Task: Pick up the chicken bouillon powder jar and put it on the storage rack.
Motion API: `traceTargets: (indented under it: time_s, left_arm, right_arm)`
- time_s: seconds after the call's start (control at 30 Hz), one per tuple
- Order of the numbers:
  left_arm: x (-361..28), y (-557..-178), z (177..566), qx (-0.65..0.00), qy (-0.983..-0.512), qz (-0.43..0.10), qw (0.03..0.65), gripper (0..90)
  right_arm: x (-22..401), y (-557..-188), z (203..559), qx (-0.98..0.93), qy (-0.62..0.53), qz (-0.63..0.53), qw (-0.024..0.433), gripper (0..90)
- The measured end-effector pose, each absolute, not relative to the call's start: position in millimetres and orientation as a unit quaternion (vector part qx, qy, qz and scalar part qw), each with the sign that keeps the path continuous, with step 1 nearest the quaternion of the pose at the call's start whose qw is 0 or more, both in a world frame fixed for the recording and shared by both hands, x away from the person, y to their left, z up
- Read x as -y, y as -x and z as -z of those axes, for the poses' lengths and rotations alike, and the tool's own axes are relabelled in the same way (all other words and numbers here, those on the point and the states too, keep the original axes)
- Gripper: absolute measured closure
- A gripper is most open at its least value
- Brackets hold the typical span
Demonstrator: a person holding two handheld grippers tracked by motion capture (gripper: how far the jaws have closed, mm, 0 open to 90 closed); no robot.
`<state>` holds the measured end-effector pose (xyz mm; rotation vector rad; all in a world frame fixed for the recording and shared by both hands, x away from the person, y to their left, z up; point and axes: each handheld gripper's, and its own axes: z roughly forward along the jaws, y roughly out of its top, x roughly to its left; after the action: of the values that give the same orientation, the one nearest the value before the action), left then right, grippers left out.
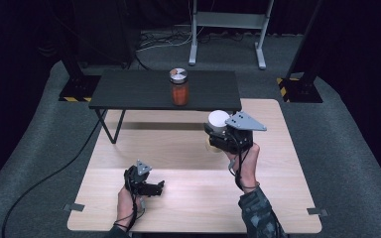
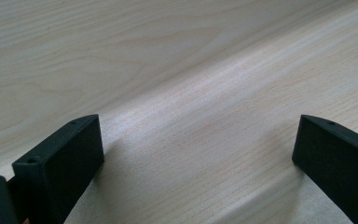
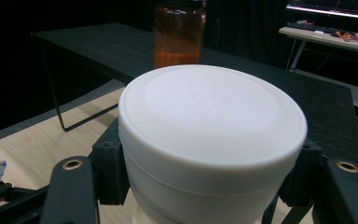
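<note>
My right gripper is shut on a white-lidded jar, holding it above the light wooden table. In the right gripper view the white lid sits large between the two black jaws, which press on its sides. A glass jar of orange contents with a metal lid stands on the black bench beyond, also seen as the orange jar behind the lid. My left gripper rests low over the table near its front, open, with bare wood between its jaws.
The black bench spans the far end of the wooden table, its thin legs at the left. A white stand and cables lie on the grey floor behind. A shelf with a keyboard is far off.
</note>
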<state>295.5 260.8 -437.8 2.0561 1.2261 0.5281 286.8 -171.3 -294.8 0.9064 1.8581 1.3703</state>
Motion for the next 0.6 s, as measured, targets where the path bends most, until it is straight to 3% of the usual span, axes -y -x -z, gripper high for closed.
traceTargets:
  time_s: [0.6]
  left_arm:
    - [-261, -295, 438, -0.470, -0.788, -0.202, 0.341, 1.9]
  right_arm:
    - [172, -305, 280, -0.708, -0.348, -0.526, 0.319, 33.2]
